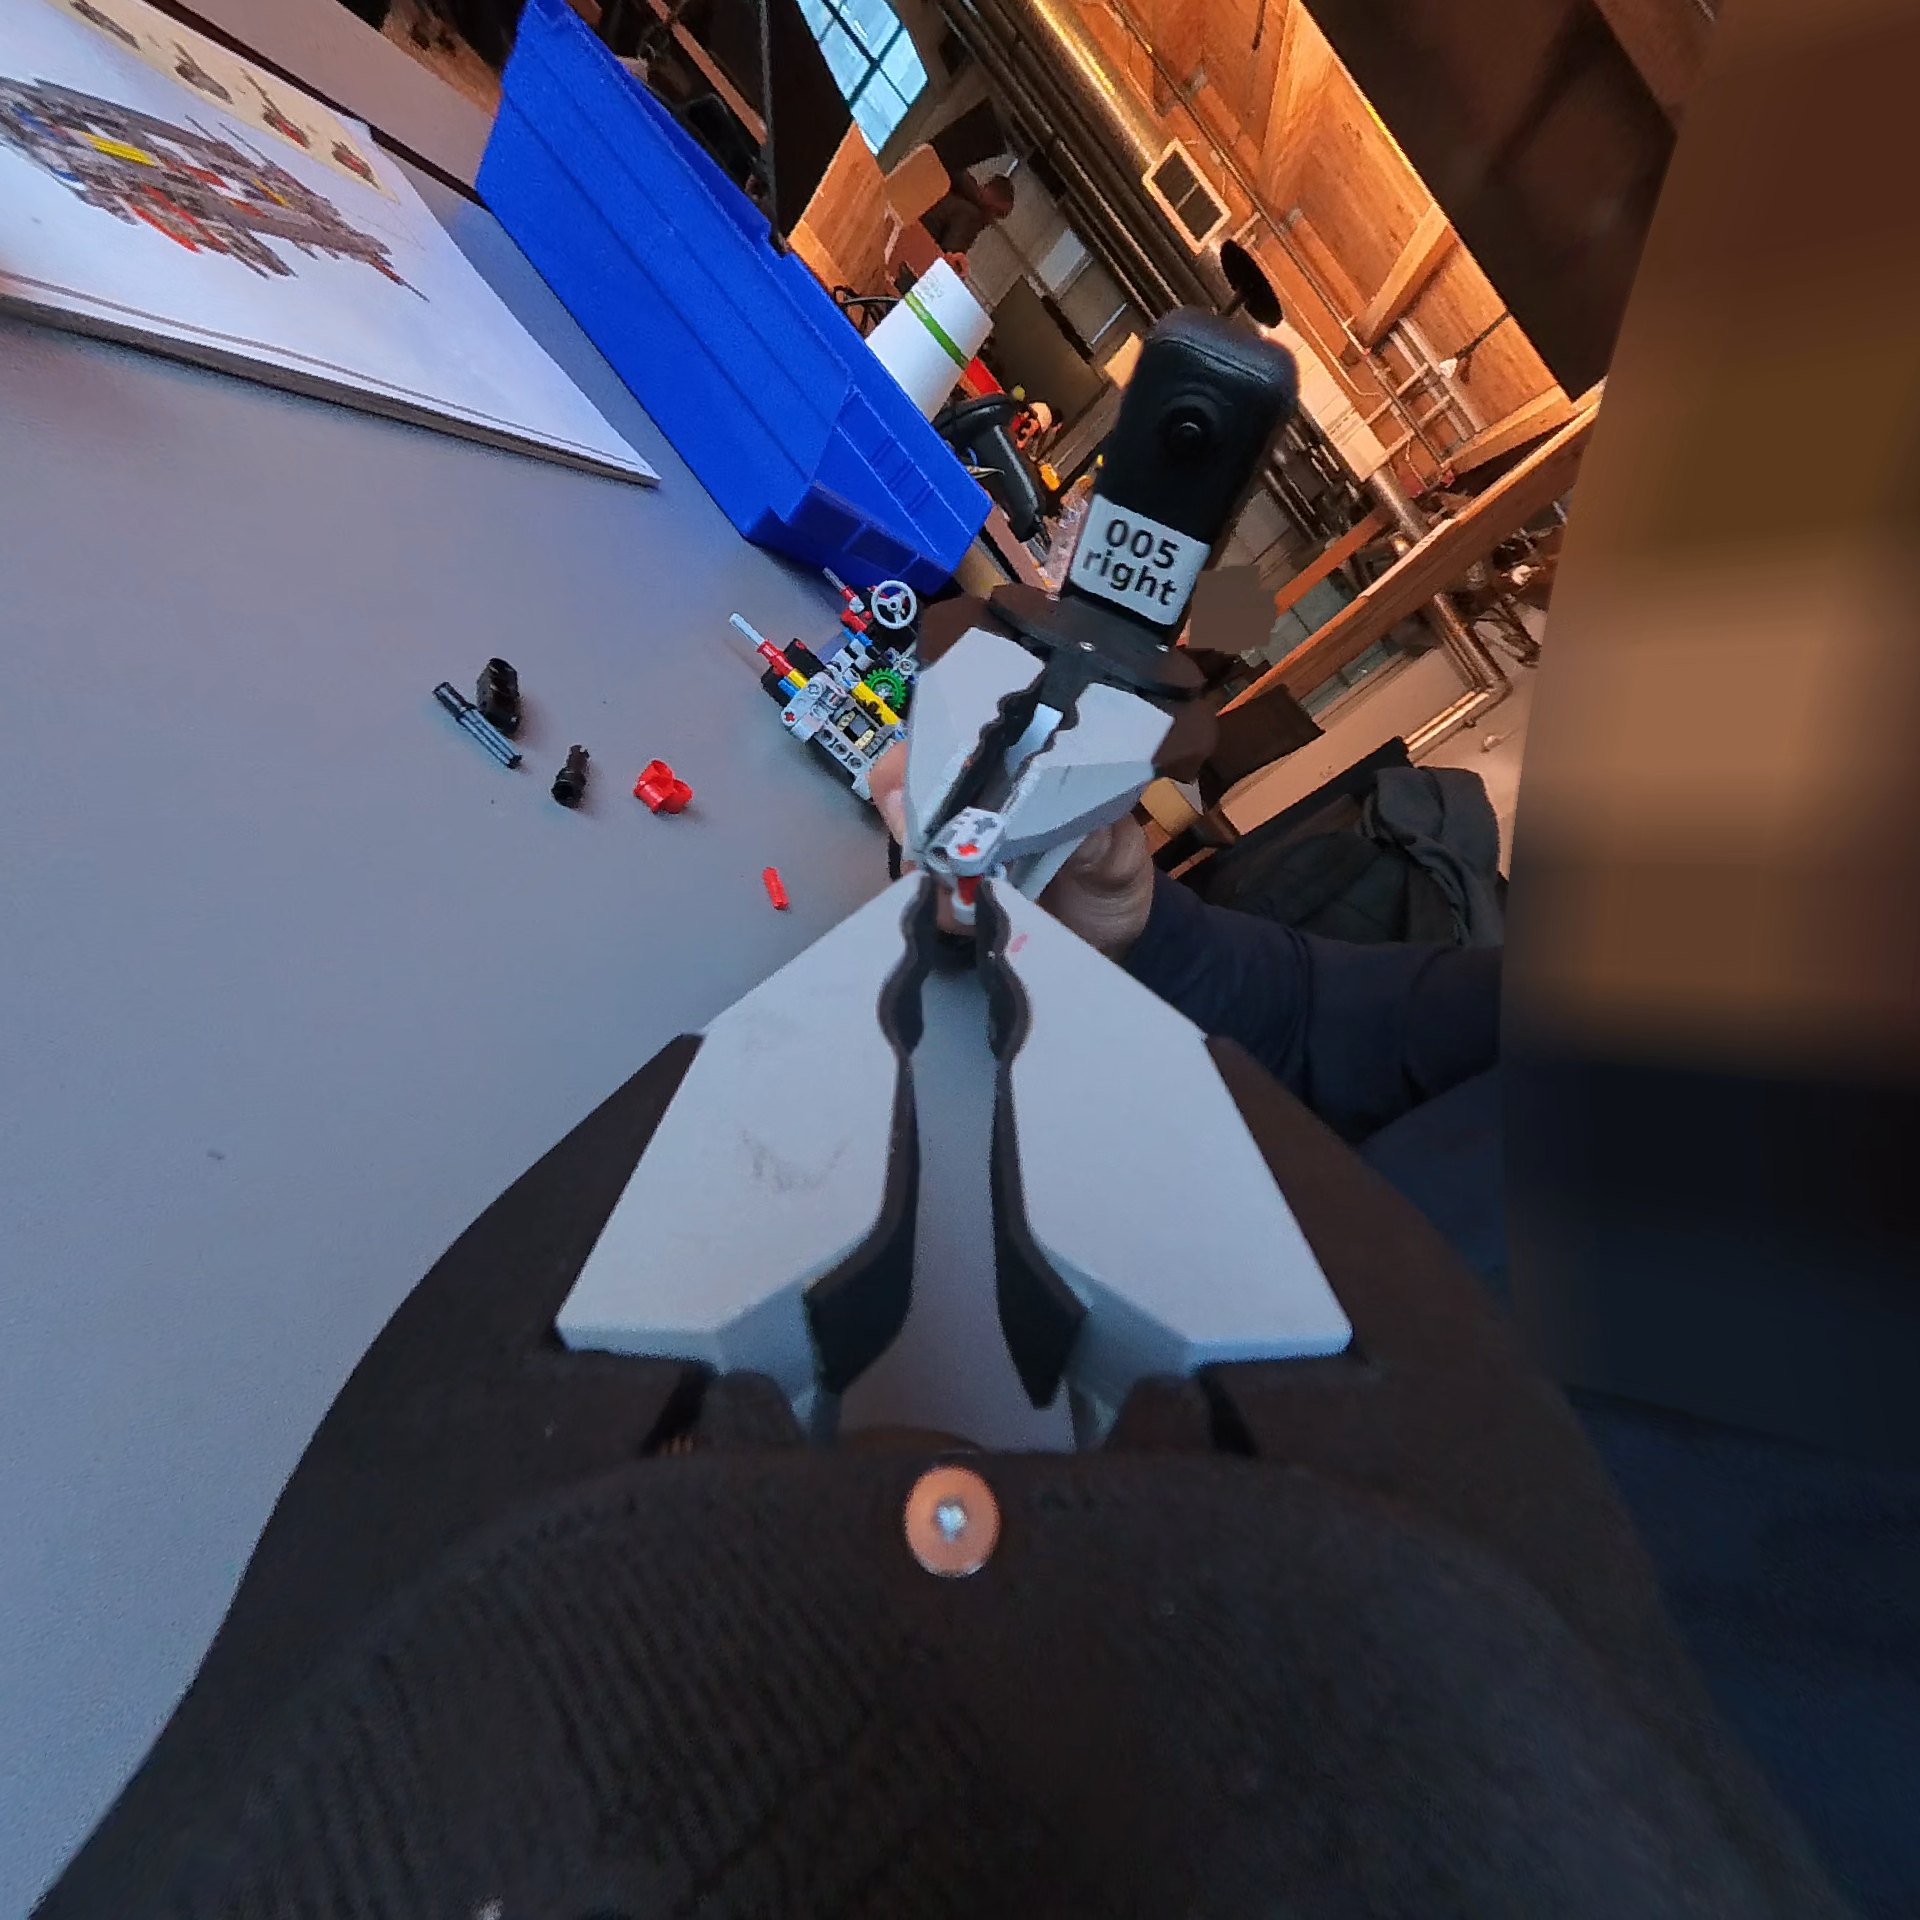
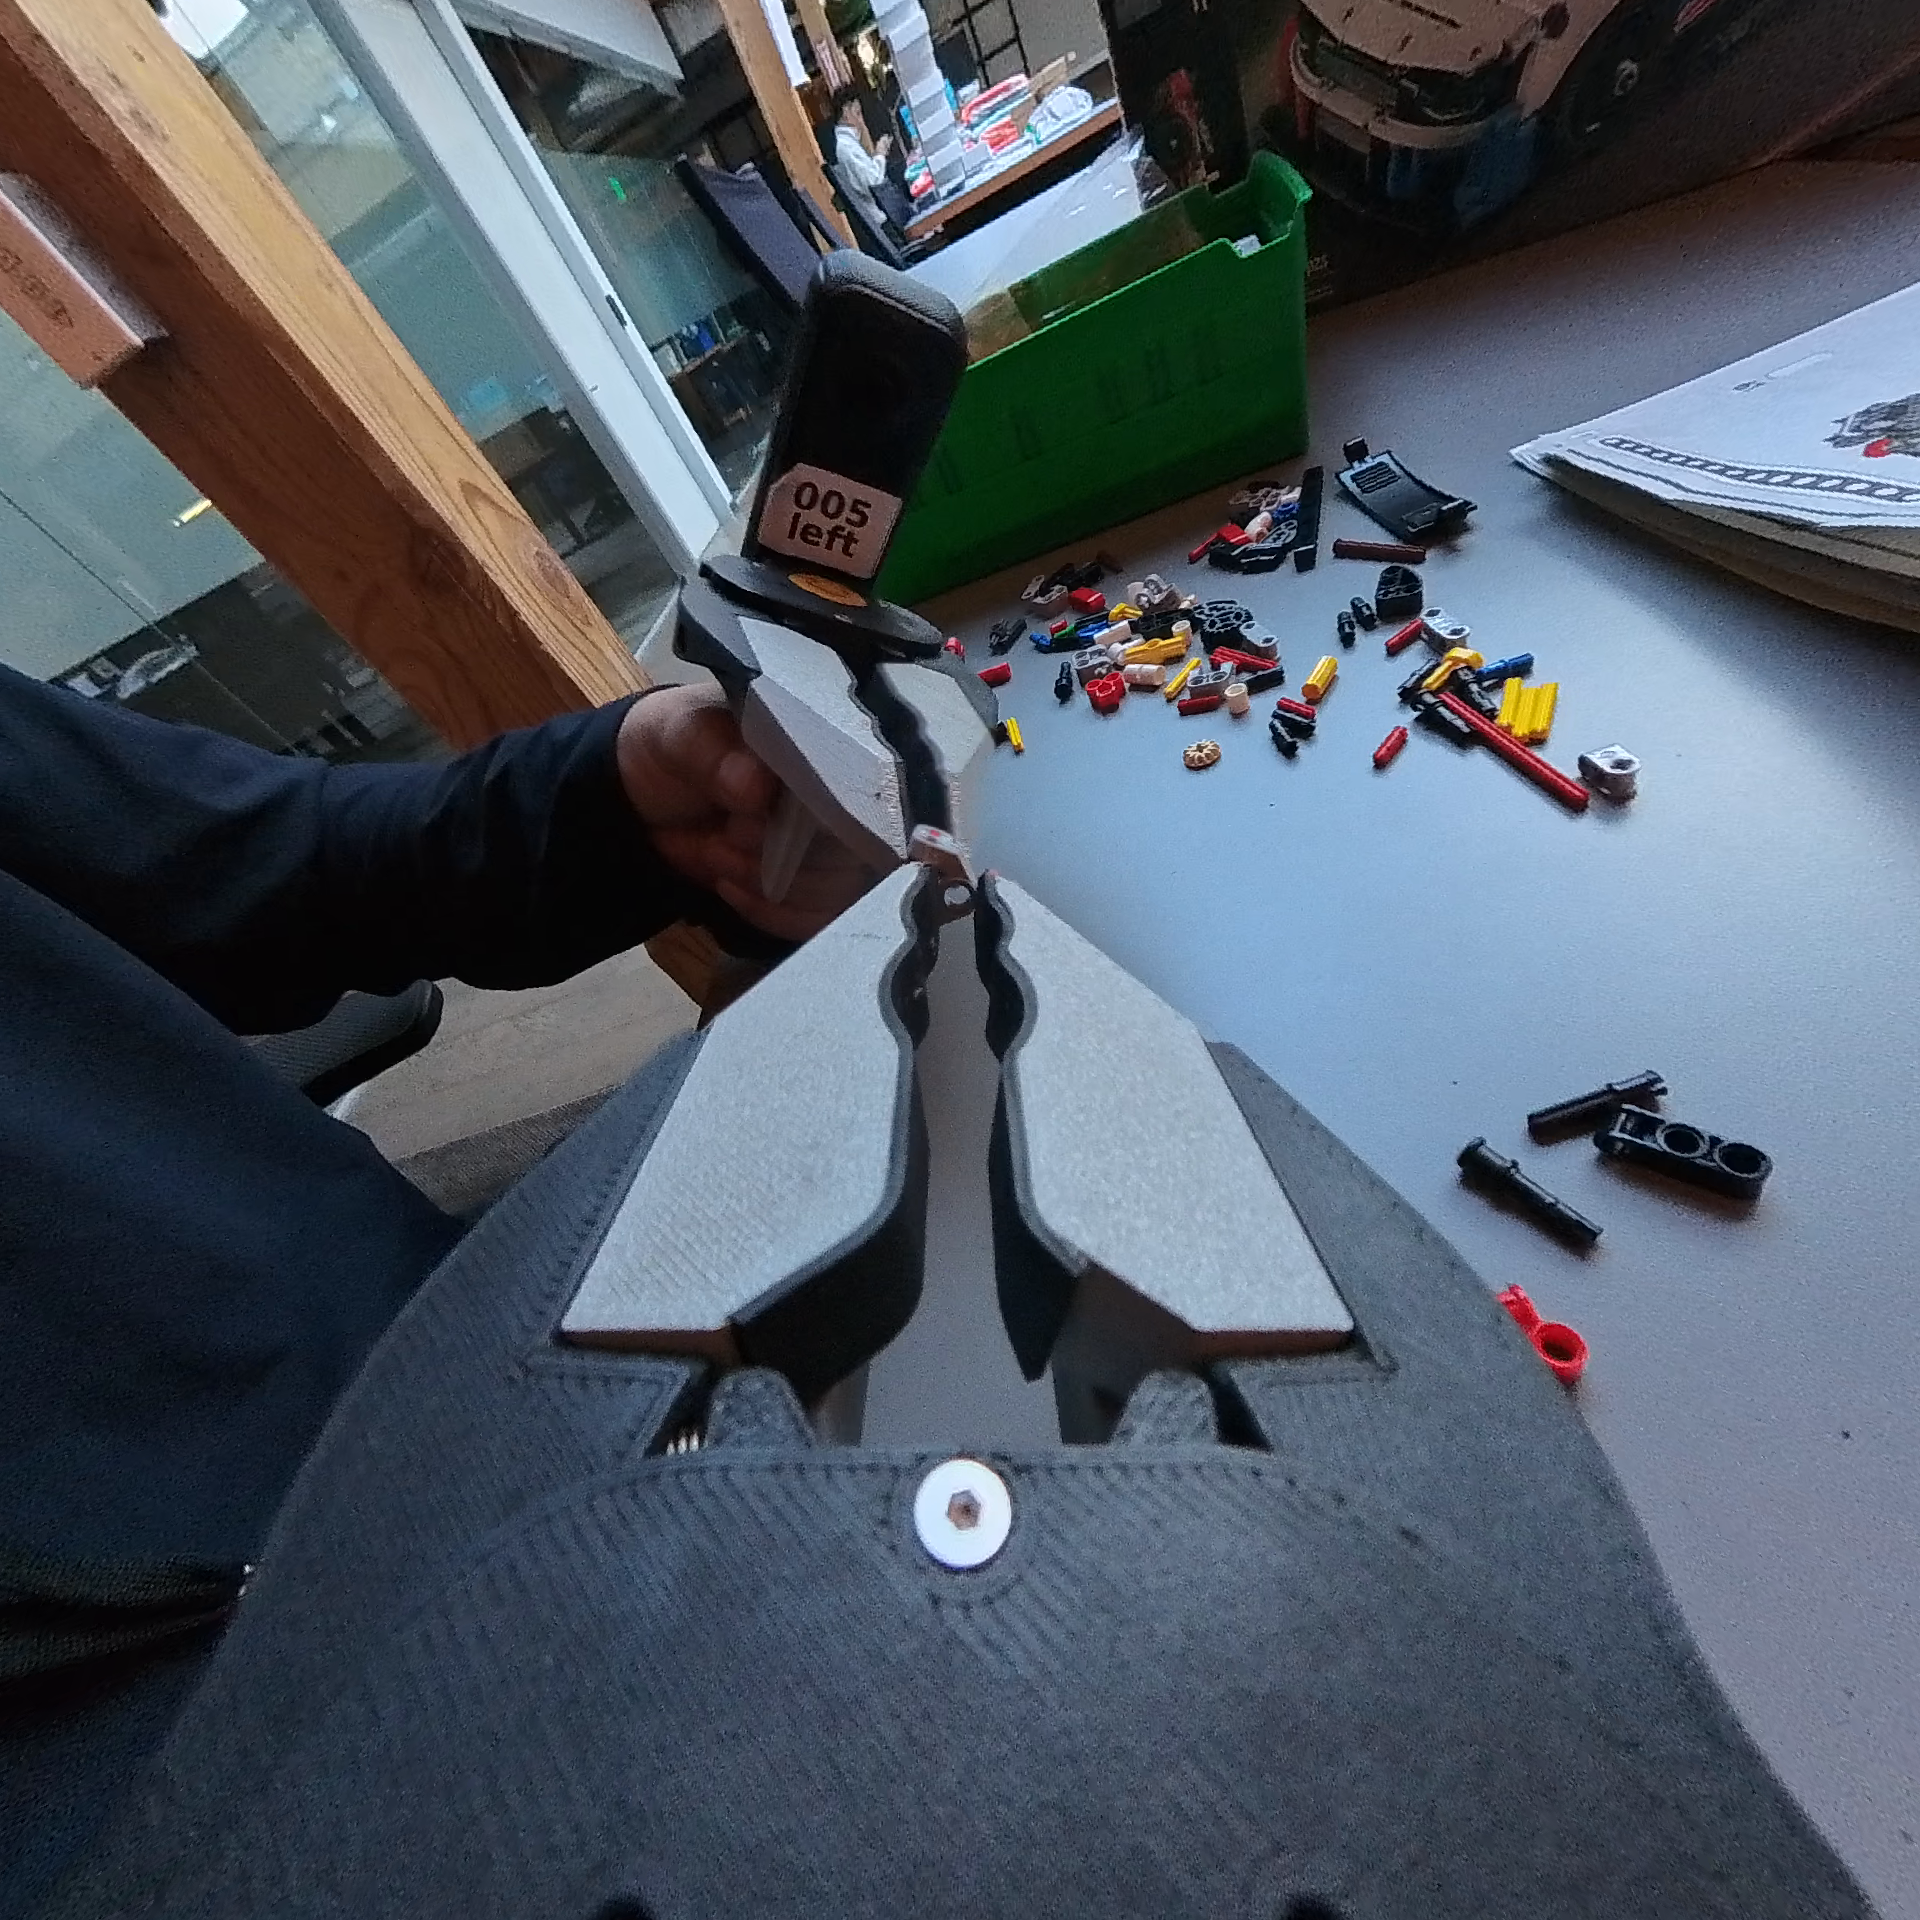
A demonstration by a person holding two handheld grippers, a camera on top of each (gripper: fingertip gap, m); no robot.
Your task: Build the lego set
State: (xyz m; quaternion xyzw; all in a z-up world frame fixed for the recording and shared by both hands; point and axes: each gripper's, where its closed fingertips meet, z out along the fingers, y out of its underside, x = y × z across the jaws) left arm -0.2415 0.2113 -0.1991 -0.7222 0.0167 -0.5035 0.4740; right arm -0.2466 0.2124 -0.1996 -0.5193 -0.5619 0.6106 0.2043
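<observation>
My right gripper [image 2: 951, 894] is shut on a small grey connector [image 2: 940, 847] and holds it above the grey table [image 2: 1351, 987]. In the left wrist view the same connector [image 1: 971, 834] sits at the right gripper's tips [image 1: 961, 831], with a short red and grey pin [image 1: 963, 896] sticking out of it. My left gripper [image 1: 951, 899] meets it tip to tip. The pin stands between the left pads, with a narrow gap showing beside it, so the left jaws are slightly open. The left gripper [image 2: 920, 826] also shows in the right wrist view, held by a hand.
A blue bin [image 1: 707, 312], an open booklet [image 1: 260, 260], a small multicoloured assembly [image 1: 842, 696], black pieces [image 1: 499, 696] and red pieces [image 1: 662, 787] lie on the table. A green bin [image 2: 1122, 416], a pile of loose parts [image 2: 1247, 644] and black parts [image 2: 1683, 1148] show too. Only a small space, under 4 cm, lies between the two pairs of fingers.
</observation>
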